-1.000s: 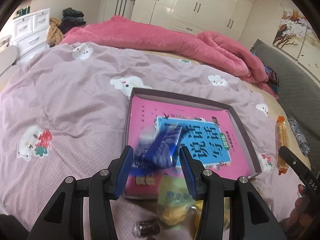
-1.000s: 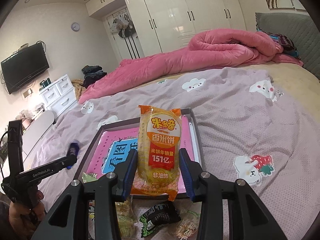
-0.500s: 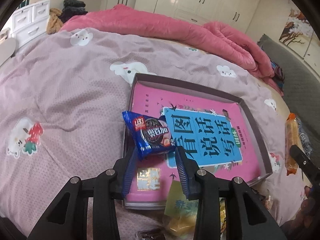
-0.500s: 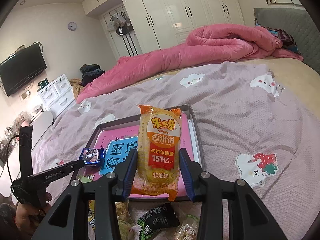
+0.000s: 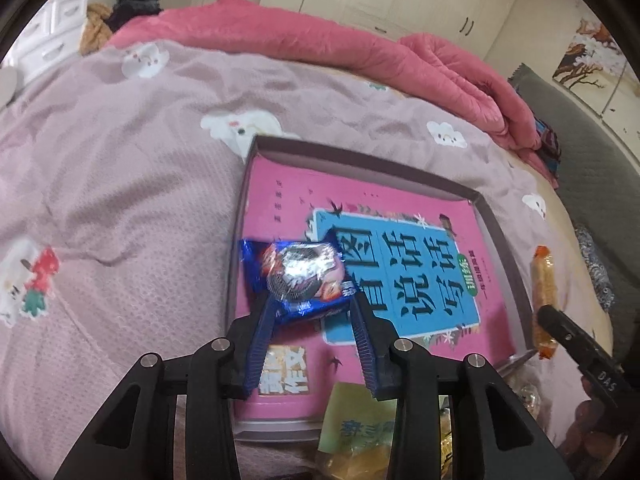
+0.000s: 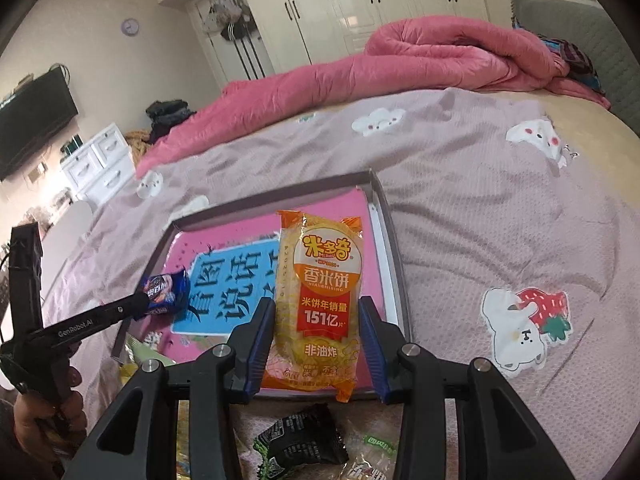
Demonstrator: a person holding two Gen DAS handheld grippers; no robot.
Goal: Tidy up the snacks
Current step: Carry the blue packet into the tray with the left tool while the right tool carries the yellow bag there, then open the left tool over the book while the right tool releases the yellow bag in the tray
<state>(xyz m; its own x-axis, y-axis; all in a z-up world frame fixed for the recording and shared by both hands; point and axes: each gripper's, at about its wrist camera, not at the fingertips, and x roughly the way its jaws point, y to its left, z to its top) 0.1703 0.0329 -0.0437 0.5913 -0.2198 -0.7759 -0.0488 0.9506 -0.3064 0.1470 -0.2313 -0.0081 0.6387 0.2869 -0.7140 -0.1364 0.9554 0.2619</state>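
A big bed with a lilac cover dotted with little cartoon animals (image 5: pixel 120 208) lies under both of your tongs, and a puffy pink quilt (image 6: pixel 420 60) is bunched up far past them. You work here because the bed is soft and wide, so nothing slides away.

Just ahead of both tongs sits a shallow grey cardboard tray (image 5: pixel 360 160). A pink and blue book cover fills its floor. This looks like the place where the snacks should go, so both tongs point down at it.

Your right tongs (image 6: pixel 316 340) are closed on a tall orange and yellow bag of rice crackers (image 6: pixel 320 300). The blue pads press both long sides. You hold it upright over the near right part of the tray, so it can go down flat along that edge.

Your left tongs (image 5: pixel 312 328) are closed on a small shiny blue cookie packet (image 5: pixel 296 276). They pinch only its bottom edge, so the packet leans out past the tips over the near left side of the tray. That thin pinch may slip, so lower it gently.

Below and behind the tongs, more little snacks wait on the bed: a pale green packet (image 5: pixel 360 428) and a crinkly black packet (image 6: pixel 300 444). I think they come next.
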